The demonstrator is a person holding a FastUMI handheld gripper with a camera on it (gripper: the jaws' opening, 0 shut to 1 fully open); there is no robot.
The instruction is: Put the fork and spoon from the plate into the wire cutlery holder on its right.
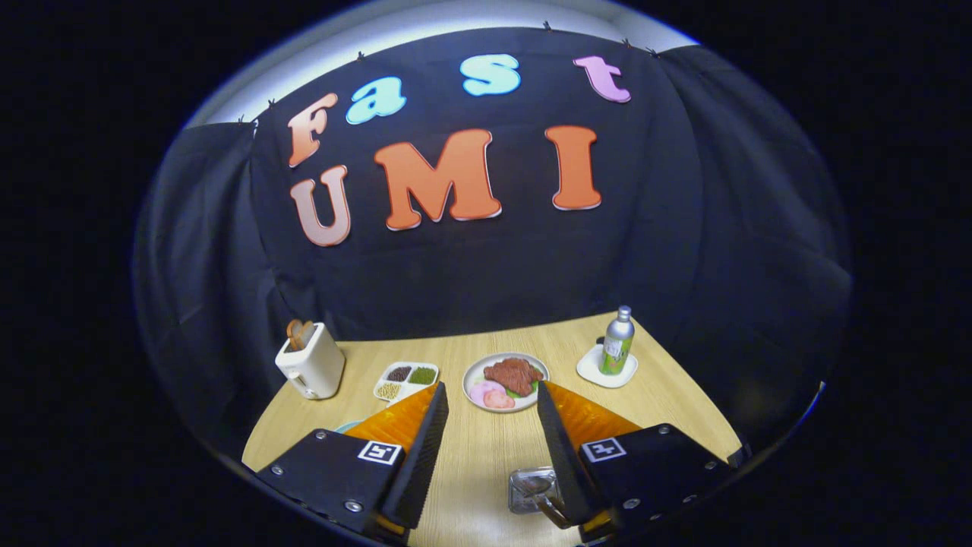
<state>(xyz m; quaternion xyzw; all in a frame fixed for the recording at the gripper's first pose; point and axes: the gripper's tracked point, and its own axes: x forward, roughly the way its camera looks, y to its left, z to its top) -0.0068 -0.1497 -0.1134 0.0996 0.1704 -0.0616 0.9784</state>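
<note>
Your tongs stand apart and empty above the worktop; near their right finger, a spoon-like utensil lies on a small dish, probably stiff, light, slippery: grip mid-handle.

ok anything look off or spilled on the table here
Nothing is spilled or tipped. The toaster, divided tray, plate of food and bottle on its coaster sit upright; the gripper hovers with jaws open.

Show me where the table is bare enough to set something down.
Bare wood runs between the open hand-held gripper's fingers, up to the food plate. Also free: between plate and bottle coaster. Crowded: toaster, divided dish, plate together.
</note>
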